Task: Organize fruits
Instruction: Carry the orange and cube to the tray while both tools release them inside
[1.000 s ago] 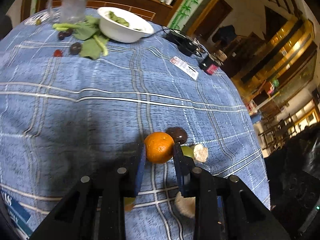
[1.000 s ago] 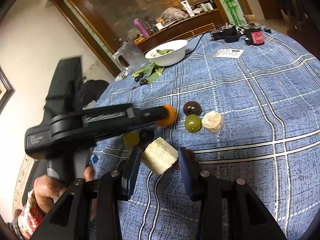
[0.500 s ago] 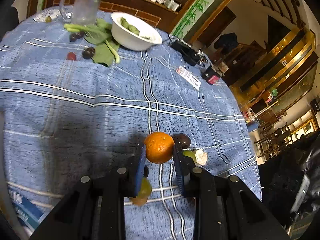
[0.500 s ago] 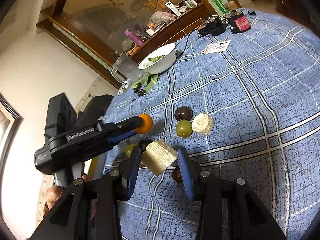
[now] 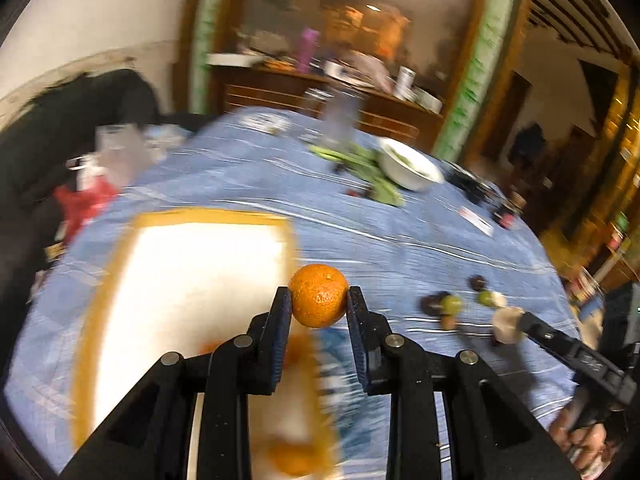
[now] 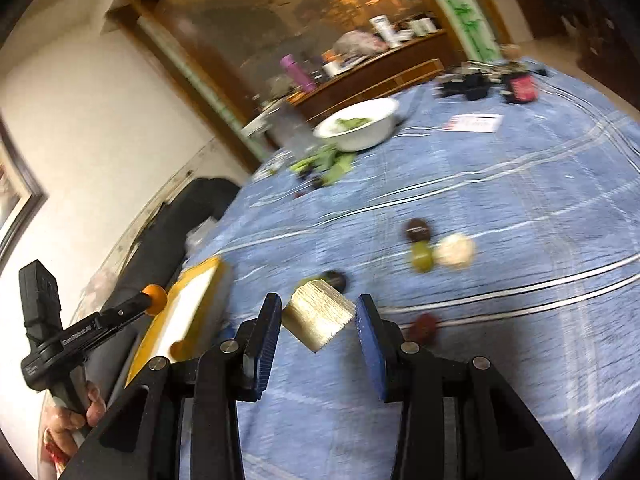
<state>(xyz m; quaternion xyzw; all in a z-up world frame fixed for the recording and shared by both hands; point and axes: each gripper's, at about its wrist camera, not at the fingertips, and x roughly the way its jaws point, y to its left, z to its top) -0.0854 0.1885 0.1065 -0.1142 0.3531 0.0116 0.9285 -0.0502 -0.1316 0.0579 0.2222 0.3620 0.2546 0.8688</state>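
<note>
My left gripper [image 5: 319,301] is shut on an orange [image 5: 319,295] and holds it in the air over the right edge of a white tray with an orange rim [image 5: 192,216]. My right gripper [image 6: 319,316] is shut on a pale cut block of fruit [image 6: 319,314] above the blue tablecloth. In the right wrist view the left gripper [image 6: 154,298] with the orange is at the left, beside the tray [image 6: 200,280]. Dark, green and pale fruits [image 6: 420,258] lie on the cloth ahead of the right gripper.
A white bowl with greens [image 6: 358,128], loose leaves [image 5: 372,176] and a clear jug [image 5: 340,120] stand at the far side of the table. Black devices and a card [image 6: 474,123] lie at the far right. A dark chair [image 6: 192,216] stands left of the table.
My left gripper has swung left with the orange, from over the fruit pile to the tray's edge. My right gripper has lifted the pale block and turned a little left.
</note>
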